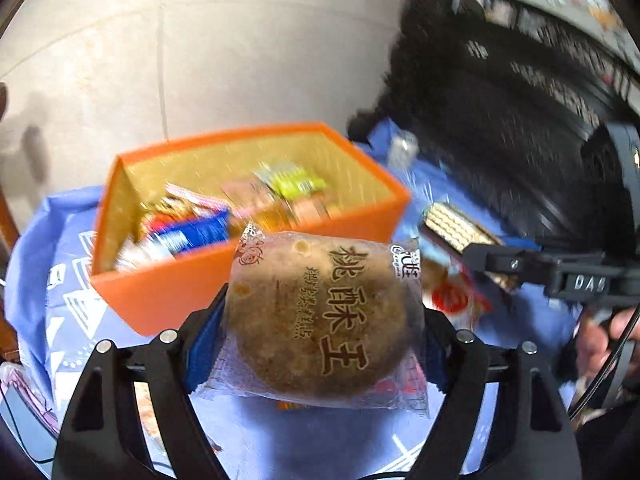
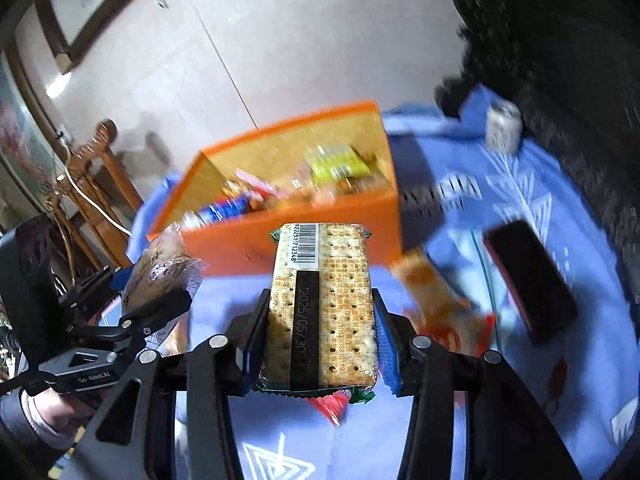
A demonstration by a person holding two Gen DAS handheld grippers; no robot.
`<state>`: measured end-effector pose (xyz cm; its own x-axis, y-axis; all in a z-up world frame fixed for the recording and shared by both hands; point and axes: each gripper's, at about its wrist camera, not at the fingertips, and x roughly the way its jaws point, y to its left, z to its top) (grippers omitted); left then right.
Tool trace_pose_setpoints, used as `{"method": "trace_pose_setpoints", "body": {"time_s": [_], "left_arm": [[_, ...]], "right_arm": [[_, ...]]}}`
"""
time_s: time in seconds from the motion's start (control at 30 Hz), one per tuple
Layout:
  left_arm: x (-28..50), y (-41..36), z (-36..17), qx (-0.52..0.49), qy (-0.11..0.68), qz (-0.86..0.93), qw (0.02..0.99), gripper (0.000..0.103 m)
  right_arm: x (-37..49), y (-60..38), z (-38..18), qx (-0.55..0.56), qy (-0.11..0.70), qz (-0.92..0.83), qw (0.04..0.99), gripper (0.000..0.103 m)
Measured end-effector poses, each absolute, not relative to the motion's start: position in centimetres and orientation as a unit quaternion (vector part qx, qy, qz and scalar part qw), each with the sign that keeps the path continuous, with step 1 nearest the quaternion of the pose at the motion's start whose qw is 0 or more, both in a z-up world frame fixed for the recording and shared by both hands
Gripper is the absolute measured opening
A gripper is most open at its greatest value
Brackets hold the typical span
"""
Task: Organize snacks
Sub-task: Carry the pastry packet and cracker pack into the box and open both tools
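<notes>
My left gripper (image 1: pixel 320 320) is shut on a round brown walnut cookie in a clear wrapper (image 1: pixel 320 312), held above the blue cloth in front of the orange box (image 1: pixel 240 288). The box holds several snack packets (image 1: pixel 240 208). My right gripper (image 2: pixel 320 316) is shut on a pack of square crackers (image 2: pixel 324 304), also held just in front of the orange box (image 2: pixel 312 228). The right gripper with its crackers shows in the left wrist view (image 1: pixel 460 232); the left gripper with the cookie shows in the right wrist view (image 2: pixel 160 276).
A blue patterned cloth (image 2: pixel 480 208) covers the table. An orange snack packet (image 2: pixel 436 300), a dark flat bar (image 2: pixel 528 276) and a small white cup (image 2: pixel 502 126) lie right of the box. A wooden chair (image 2: pixel 88 184) stands at left. Dark furniture (image 1: pixel 520 92) stands behind.
</notes>
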<state>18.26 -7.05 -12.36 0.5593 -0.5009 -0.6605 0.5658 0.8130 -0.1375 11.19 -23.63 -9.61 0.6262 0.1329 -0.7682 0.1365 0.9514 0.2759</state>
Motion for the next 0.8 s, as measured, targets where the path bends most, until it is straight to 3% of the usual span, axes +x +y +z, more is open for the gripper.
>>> {"method": "trace_pose_setpoints", "body": {"time_s": [0.4,0.47,0.5,0.53,0.57,0.8], "left_arm": [[28.8,-7.2,-5.1,0.037,0.293,-0.244,0.924,0.079],[31.1,-7.6,-4.7,0.043,0.289,-0.224,0.93,0.091],[31.9,-7.9,-4.7,0.045,0.291,-0.216,0.931,0.098],[33.0,-8.1,-4.7,0.051,0.299,-0.192,0.933,0.099],[34.0,-8.2,-4.6,0.057,0.311,-0.173,0.933,0.099],[33.4,-8.0,-5.6,0.072,0.334,-0.143,0.929,0.099]], "right_arm": [[22.6,-23.0,-3.4,0.108,0.356,0.032,0.928,0.047],[24.8,-22.9,-2.9,0.098,0.348,0.033,0.932,0.049],[25.7,-22.9,-2.9,0.095,0.349,0.034,0.932,0.055],[26.6,-23.0,-2.8,0.094,0.352,0.033,0.931,0.076],[27.2,-23.2,-2.8,0.096,0.353,0.025,0.93,0.083],[25.3,-24.0,-2.3,0.118,0.344,0.015,0.931,0.086]]}}
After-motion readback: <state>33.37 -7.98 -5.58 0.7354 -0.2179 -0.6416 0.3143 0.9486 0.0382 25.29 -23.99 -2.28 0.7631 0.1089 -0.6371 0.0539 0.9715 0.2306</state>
